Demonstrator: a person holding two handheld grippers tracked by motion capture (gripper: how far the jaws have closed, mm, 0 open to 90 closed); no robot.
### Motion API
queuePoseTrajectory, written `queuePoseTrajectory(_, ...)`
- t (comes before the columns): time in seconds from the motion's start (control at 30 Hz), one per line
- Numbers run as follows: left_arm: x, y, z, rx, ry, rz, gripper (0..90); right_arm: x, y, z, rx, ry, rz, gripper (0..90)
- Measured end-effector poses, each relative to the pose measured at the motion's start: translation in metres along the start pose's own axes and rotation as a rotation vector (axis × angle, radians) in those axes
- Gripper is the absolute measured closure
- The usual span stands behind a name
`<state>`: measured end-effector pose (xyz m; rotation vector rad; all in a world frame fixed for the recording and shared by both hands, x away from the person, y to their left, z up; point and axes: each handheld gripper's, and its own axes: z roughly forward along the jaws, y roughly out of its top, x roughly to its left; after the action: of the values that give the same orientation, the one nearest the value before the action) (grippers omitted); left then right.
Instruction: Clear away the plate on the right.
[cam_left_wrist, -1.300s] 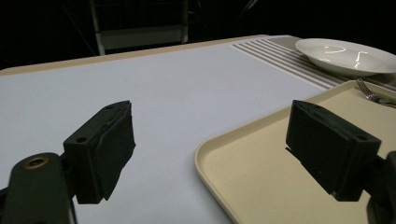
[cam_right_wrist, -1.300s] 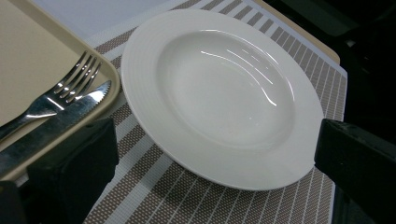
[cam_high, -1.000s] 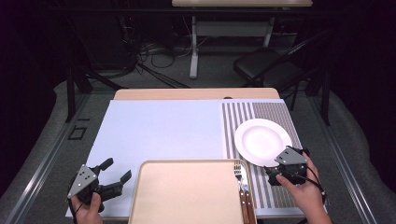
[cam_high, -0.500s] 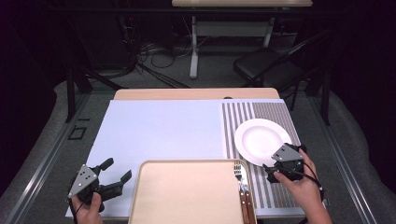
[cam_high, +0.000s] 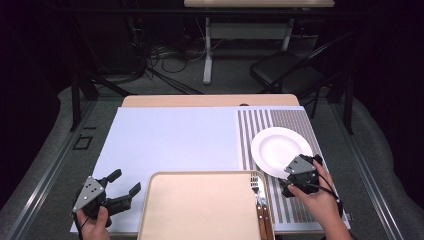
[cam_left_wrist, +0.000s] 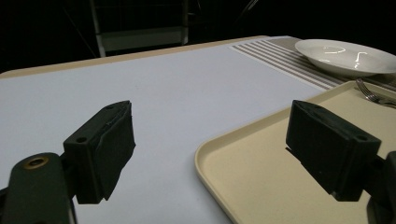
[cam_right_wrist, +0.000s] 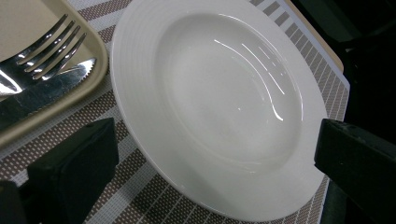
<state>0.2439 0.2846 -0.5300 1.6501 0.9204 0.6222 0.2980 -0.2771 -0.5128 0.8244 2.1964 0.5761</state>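
right gripper (cam_high: 300, 176): jaws wide, at plate (cam_high: 281, 151) rim | left gripper (cam_high: 111, 192): jaws wide, beside tray (cam_high: 200, 210) | risk: glossy rim slipping from a shallow pinch, striking fork (cam_right_wrist: 44, 46)

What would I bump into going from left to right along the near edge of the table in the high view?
Black left gripper with its grey plate → flat beige plastic tray → silver fork and knife at the tray's right edge → black right gripper, beside the round white plate.
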Motion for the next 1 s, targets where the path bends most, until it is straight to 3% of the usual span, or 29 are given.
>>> queuePoseTrajectory(0.27,-0.001,0.000,0.001,0.008,-0.003,0.005,15.6,0.004,-0.005,0.013,0.020,-0.016,-0.030,0.0)
queuePoseTrajectory(0.5,0.000,0.000,0.001,0.011,-0.005,0.003,15.7,0.005,-0.010,0.028,0.075,-0.043,-0.057,0.0)
queuePoseTrajectory(1.0,0.000,-0.001,0.002,0.017,-0.010,-0.002,15.7,0.004,-0.015,0.041,0.086,-0.098,-0.082,0.0)
